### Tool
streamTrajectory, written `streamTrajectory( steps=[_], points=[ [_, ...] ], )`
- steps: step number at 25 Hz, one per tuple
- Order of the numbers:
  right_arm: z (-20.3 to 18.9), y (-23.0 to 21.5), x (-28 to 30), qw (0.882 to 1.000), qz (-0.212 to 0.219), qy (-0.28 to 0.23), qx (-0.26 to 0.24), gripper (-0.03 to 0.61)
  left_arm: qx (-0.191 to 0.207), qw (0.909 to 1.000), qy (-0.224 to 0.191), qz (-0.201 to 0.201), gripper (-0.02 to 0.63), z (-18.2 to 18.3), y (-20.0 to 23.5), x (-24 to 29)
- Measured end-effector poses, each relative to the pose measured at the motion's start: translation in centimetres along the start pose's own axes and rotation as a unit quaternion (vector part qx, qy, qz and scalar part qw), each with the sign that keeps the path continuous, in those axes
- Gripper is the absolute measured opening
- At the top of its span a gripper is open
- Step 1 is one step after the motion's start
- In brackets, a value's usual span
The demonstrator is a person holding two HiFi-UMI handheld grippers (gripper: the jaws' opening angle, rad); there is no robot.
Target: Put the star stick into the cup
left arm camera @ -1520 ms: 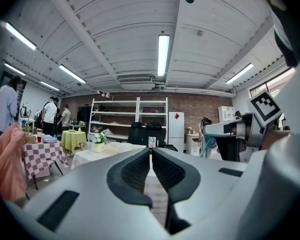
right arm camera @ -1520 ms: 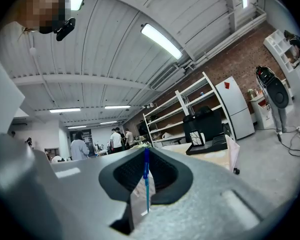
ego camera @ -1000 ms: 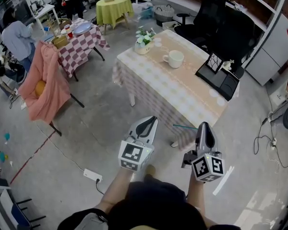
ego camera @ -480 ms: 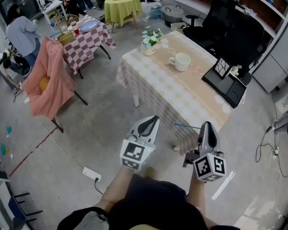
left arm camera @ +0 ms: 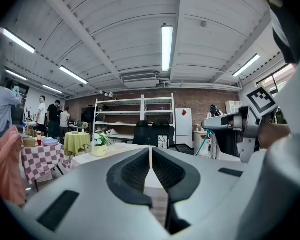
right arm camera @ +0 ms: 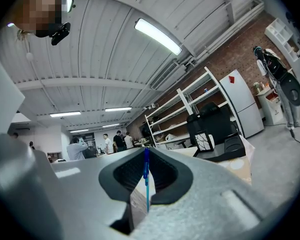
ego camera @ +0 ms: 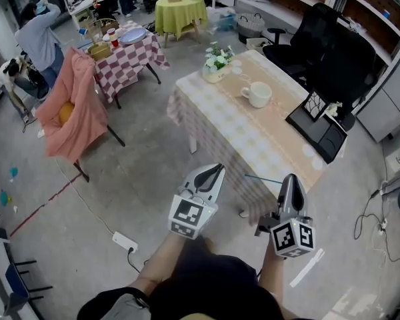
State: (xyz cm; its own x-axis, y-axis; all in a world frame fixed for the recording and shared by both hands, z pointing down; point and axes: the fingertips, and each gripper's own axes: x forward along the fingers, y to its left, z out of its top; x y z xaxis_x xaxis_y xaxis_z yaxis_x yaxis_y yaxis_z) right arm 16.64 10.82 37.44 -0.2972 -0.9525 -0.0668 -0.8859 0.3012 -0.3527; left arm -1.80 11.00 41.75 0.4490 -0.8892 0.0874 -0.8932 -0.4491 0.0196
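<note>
A white cup [ego camera: 259,95] stands on the table with the pale checked cloth [ego camera: 253,135], beyond both grippers. My right gripper [ego camera: 291,179] is shut on the thin teal star stick [ego camera: 263,178], which pokes out sideways to the left over the table's near edge. In the right gripper view the stick [right arm camera: 146,176] runs upright between the closed jaws of the right gripper [right arm camera: 146,156]. My left gripper [ego camera: 213,173] is shut and empty, level with the right one; in its own view the left gripper [left arm camera: 150,154] has its jaws pressed together. The star end does not show.
A pot of white flowers [ego camera: 217,61] stands at the table's far left end, and a black folded stand [ego camera: 318,129] lies at its right end. Black office chairs [ego camera: 327,45] stand behind. To the left are a pink-draped chair [ego camera: 73,112] and a checked table [ego camera: 127,52]; a power strip [ego camera: 123,241] lies on the floor.
Both grippers have come a little closer to the table, side by side, with the stick still held. The jaws have not changed.
</note>
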Motion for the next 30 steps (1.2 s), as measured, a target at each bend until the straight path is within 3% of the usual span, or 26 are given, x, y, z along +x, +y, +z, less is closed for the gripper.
streamTrajectory(
  steps=[14,30],
  points=[
    [0.7,-0.3,-0.8,1.0,0.004,-0.005,0.021,0.017,-0.005,0.9999,0.013,0.004,0.023,-0.7,-0.6,-0.2],
    [0.9,-2.1,1.9,0.999,-0.014,-0.019,0.028,0.017,0.0,0.9997,0.018,-0.019,0.023,-1.0,0.3,3.8]
  ],
)
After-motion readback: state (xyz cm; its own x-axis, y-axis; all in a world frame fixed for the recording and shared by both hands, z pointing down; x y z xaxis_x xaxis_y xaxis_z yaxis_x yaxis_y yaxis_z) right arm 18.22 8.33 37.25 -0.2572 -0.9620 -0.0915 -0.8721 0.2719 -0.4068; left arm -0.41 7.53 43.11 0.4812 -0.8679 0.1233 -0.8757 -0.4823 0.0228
